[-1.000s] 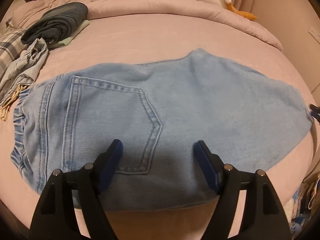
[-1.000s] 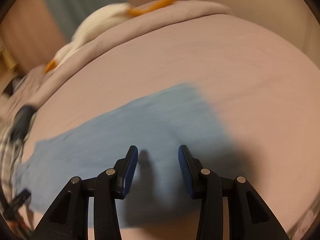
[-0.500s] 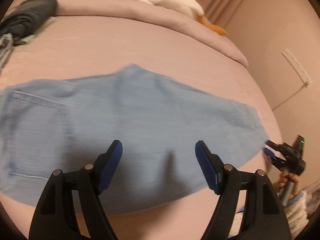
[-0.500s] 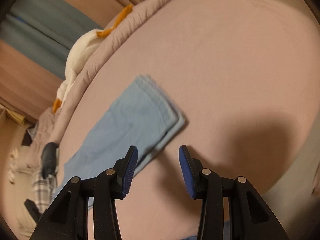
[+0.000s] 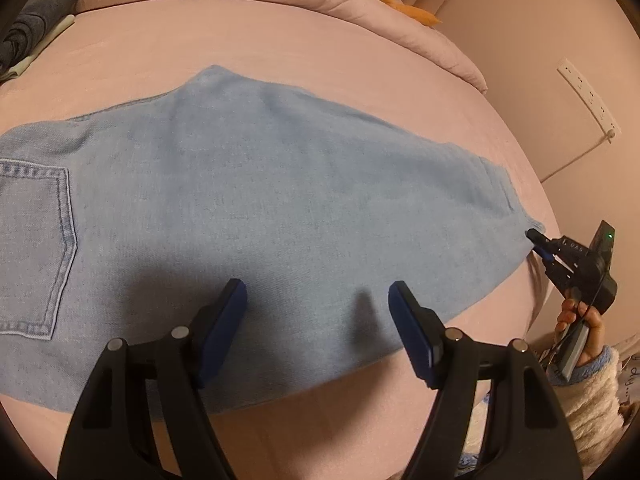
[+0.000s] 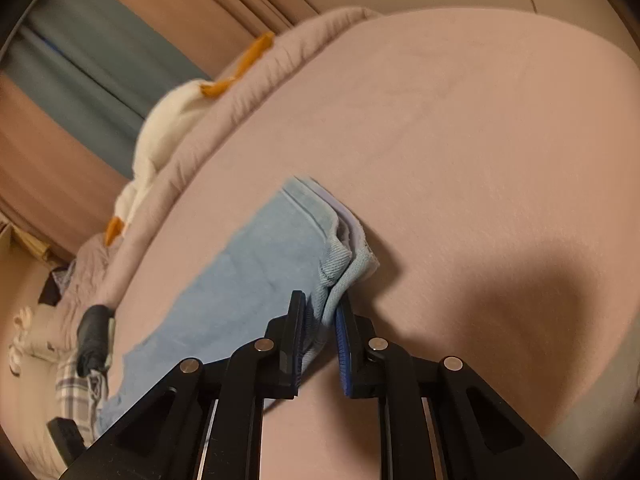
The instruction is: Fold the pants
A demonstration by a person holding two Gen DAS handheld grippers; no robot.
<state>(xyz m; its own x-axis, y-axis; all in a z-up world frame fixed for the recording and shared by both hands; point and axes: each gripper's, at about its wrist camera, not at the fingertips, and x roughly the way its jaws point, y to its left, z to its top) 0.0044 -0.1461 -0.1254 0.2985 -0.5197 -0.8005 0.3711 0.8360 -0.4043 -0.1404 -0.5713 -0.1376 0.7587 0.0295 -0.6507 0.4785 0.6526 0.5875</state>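
Since the earlier frame the right gripper [image 6: 320, 320] has dropped from hovering beside the hem to clamping it, and the left wrist view has slid toward the leg end. Right jaws are nearly shut on the stacked hem corner of the jeans [image 5: 280, 208], seen at 3 o'clock in the left view. Left gripper [image 5: 316, 312] hovers over the near edge at mid-leg, jaws wide apart, holding nothing. Jeans lie flat across the bed [image 5: 360, 68], already halved lengthwise with legs stacked and back pocket [image 5: 34, 248] up at 9 o'clock. Done: first lengthwise fold. Left, as I judge it: carry the hem over toward the waistband, then likely one more fold and a smooth-out. Goose plush [image 6: 168, 128] and folded clothes [image 5: 36, 12] sit well apart at 11 o'clock.
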